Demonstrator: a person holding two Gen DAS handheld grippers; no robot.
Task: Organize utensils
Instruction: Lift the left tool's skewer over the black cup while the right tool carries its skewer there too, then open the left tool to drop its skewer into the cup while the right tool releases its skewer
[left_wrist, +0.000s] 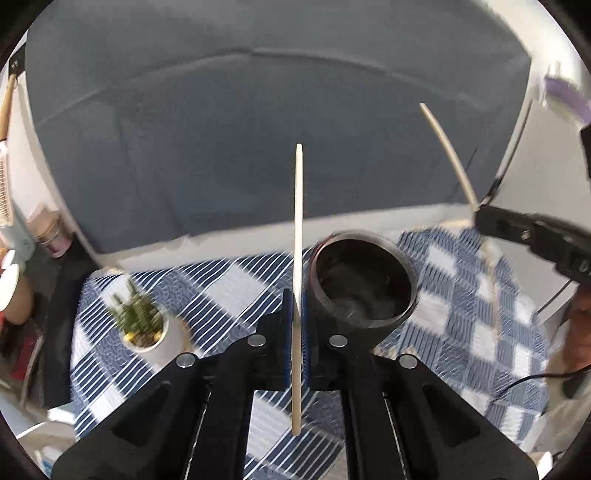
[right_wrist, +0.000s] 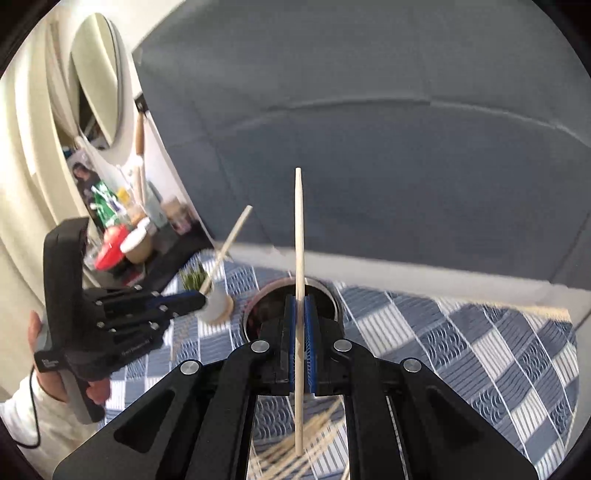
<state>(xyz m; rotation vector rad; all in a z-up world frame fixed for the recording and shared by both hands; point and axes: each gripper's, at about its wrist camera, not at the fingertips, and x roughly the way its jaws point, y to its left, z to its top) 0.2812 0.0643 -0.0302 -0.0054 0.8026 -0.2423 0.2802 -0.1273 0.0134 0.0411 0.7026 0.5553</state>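
Both grippers clamp a pale chopstick upright: the left gripper (left_wrist: 295, 325) pinches one chopstick (left_wrist: 297, 221), the right gripper (right_wrist: 300, 339) another chopstick (right_wrist: 299, 236), each just before a dark metal cup (left_wrist: 364, 284) on checked cloth (left_wrist: 480, 317).

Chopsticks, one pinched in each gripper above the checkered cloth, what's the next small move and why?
Probably carry the left gripper to the dark metal cup and tip its chopstick in, tip down. Both grippers are shut on a single chopstick each, the cup stands open just beside the left one, and the right gripper holds its chopstick right before that cup, so it can follow.
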